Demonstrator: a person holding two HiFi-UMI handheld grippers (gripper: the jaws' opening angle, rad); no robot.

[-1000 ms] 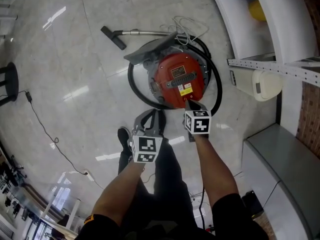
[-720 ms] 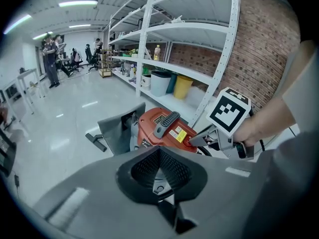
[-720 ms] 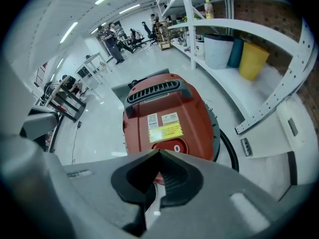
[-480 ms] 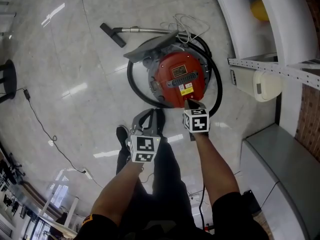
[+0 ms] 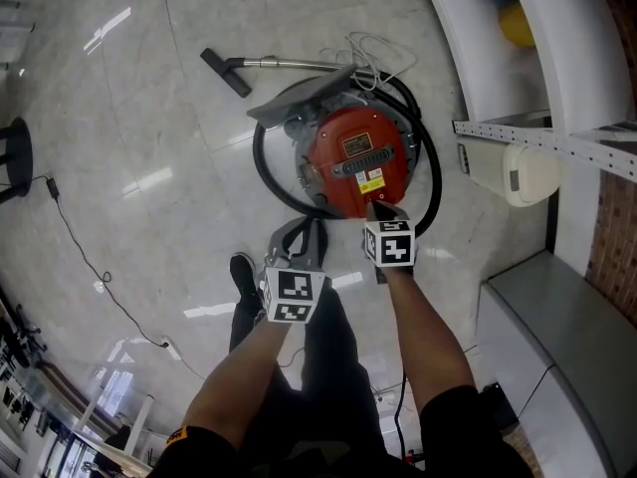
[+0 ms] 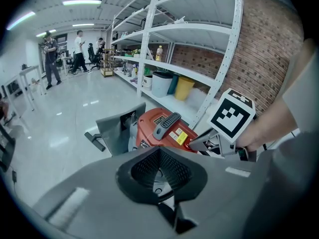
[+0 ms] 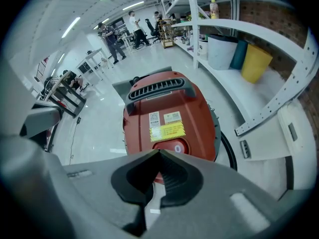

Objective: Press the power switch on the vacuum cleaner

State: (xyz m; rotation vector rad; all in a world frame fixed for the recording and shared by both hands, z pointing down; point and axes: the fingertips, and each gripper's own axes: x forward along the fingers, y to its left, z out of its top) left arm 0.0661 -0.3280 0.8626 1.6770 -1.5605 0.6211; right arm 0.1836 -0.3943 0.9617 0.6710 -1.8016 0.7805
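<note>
- One red vacuum cleaner (image 5: 356, 162) sits on the glossy floor (image 5: 139, 167), with its oval power switch (image 7: 175, 147) on the edge nearest the person.
- Right tool (image 7: 159, 152), jaws together, has its tips at that switch; I cannot tell whether they touch.
- Left tool (image 6: 159, 151), jaws together and empty, hangs just beside the right one, short of the cleaner.
- Black hose (image 5: 257, 157) loops round the body; white shelving (image 5: 557, 78) stands alongside.

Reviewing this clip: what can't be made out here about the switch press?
- Contact: in the right gripper view, the shut jaws of the right hand-held gripper cover the lower edge of the power switch; touch unclear.
- Head view: the tip is too small and dark to judge.
- Print on the yellow label: too small.
</note>
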